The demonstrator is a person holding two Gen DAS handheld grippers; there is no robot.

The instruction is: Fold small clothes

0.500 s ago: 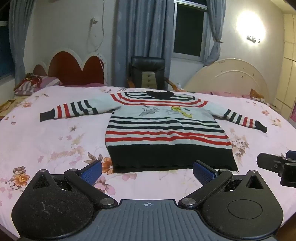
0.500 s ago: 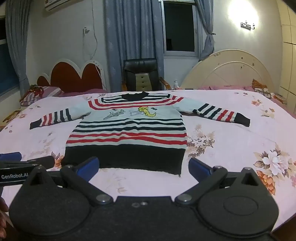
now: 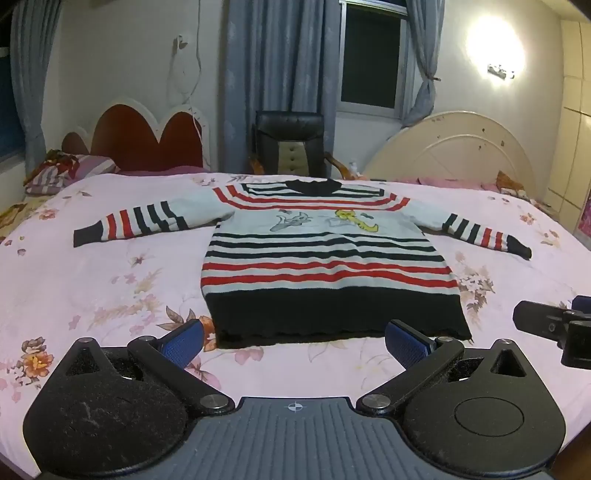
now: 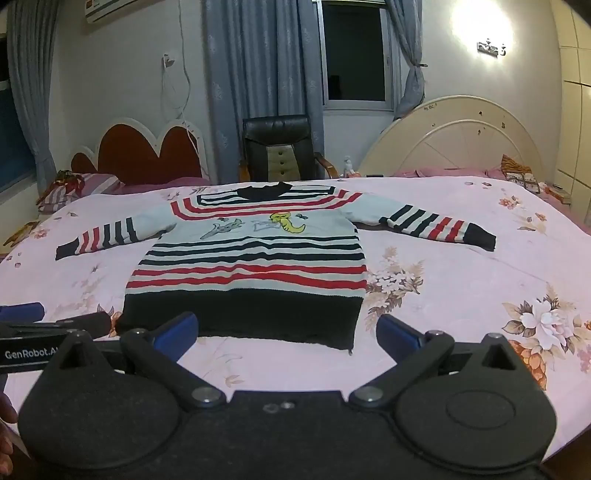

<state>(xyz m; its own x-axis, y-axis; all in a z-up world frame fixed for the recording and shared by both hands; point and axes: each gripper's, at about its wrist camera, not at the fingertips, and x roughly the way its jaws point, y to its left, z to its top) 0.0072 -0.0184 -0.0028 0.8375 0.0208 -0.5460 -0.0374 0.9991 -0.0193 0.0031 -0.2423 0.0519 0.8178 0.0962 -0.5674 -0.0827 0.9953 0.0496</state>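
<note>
Left wrist view: a striped child's sweater (image 3: 325, 258) lies flat on the floral bedsheet (image 3: 110, 295), sleeves spread left and right, collar pointing away, black hem nearest. Left gripper (image 3: 295, 341) and right gripper (image 4: 288, 332) both hang with fingers spread wide, holding nothing, just before the hem.

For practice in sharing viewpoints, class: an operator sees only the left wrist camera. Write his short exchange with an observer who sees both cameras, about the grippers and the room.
Operator: Is the right gripper open?
Observer: Yes, wide open and empty, facing the sweater.
Operator: Any writing on the left gripper?
Observer: White lettering on its side reads GenRobot.
Operator: What is above the red headboard?
Observer: An air conditioner, high on the wall.
</note>
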